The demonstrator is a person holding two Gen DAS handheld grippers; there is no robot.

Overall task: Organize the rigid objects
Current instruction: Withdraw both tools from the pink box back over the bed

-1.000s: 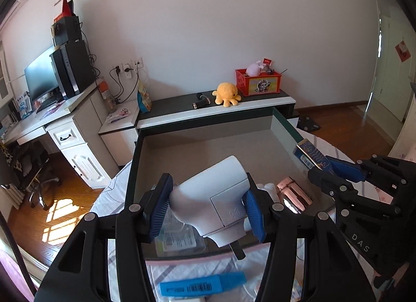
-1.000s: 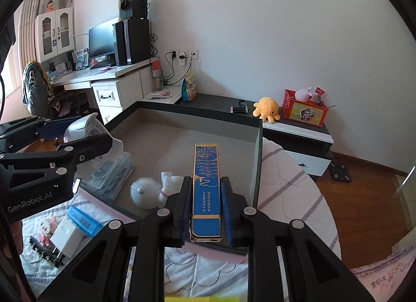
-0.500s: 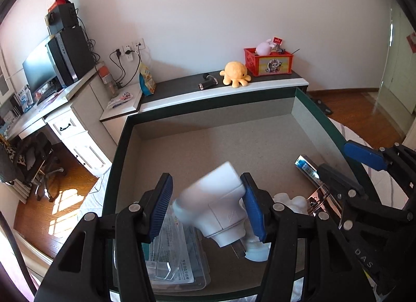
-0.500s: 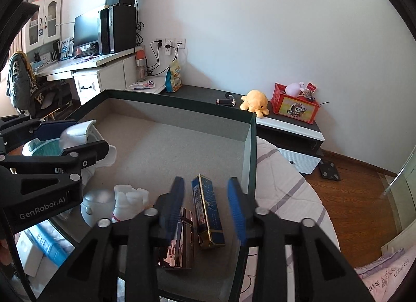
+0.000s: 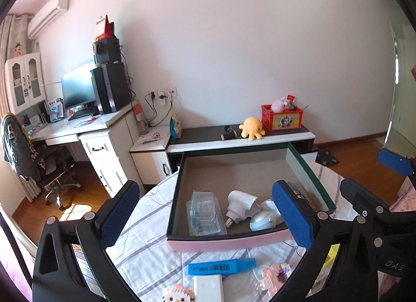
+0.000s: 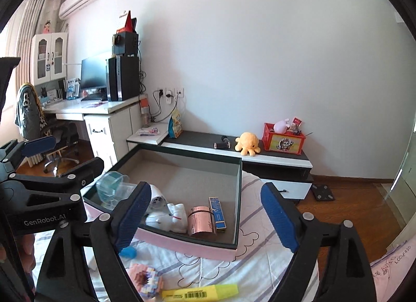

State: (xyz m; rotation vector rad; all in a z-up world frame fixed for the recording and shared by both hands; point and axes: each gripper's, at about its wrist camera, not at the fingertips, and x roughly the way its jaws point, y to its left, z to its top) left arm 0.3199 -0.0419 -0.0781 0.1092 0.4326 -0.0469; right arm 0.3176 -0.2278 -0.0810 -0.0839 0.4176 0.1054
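Observation:
A shallow green-rimmed box (image 5: 309, 172) (image 6: 238, 192) sits on the bed. In it lie a white plug adapter (image 5: 240, 204) (image 6: 156, 199), a clear plastic pack (image 5: 205, 213), a white figure (image 6: 169, 217), a copper tin (image 6: 201, 220) and a narrow blue box (image 6: 217, 213). My left gripper (image 5: 205, 218) is open and empty, above the box's near edge. My right gripper (image 6: 205, 220) is open and empty, also held back over the near edge. A blue highlighter (image 5: 221, 267), a white block (image 5: 208, 287), pink brick figures (image 5: 277, 274) (image 6: 144, 278) and a yellow highlighter (image 6: 200, 293) lie on the sheet in front.
The bed has a white striped sheet (image 5: 145, 237). Behind the box stands a low dark cabinet (image 5: 241, 140) with a yellow plush octopus (image 5: 252, 127) and a red box (image 5: 282, 118). A white desk (image 5: 85, 130) with a monitor and a chair (image 5: 33, 156) is at left.
Both grippers opened and pulled back and up from the box. The white plug adapter and the narrow blue box, held a second ago, now lie inside the box.

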